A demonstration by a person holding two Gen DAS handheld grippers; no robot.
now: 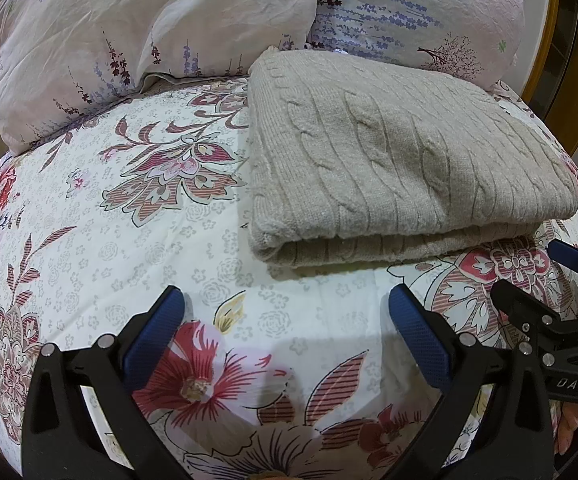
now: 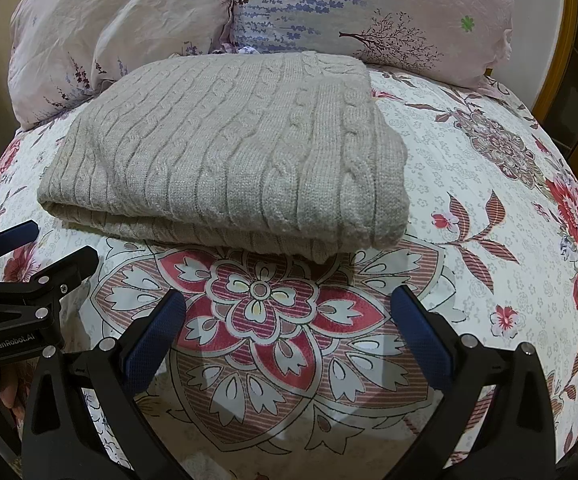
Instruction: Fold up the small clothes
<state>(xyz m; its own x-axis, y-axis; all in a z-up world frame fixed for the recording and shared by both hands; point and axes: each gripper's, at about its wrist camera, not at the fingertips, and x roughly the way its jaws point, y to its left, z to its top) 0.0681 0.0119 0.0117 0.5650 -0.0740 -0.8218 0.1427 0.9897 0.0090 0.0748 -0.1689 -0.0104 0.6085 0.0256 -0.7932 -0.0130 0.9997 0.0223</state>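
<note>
1. Left gripper (image 1: pixel 285 312): jaws spread apart, holding nothing, above the floral bedsheet (image 1: pixel 129 240).
2. Right gripper (image 2: pixel 289 316): jaws spread apart, holding nothing.
3. One beige cable-knit sweater (image 2: pixel 225 152), folded, lies on the sheet just beyond both grippers.
4. Two pillows (image 2: pixel 369 12) lie behind the sweater.

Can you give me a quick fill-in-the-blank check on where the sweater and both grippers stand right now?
1. The beige cable-knit sweater lies ____ on the floral bedsheet.
2. The jaws of the left gripper and right gripper are both ____.
3. Neither gripper is ____ the sweater.
4. Behind the sweater lie two ____.

Missing words: folded; open; touching; pillows
</note>
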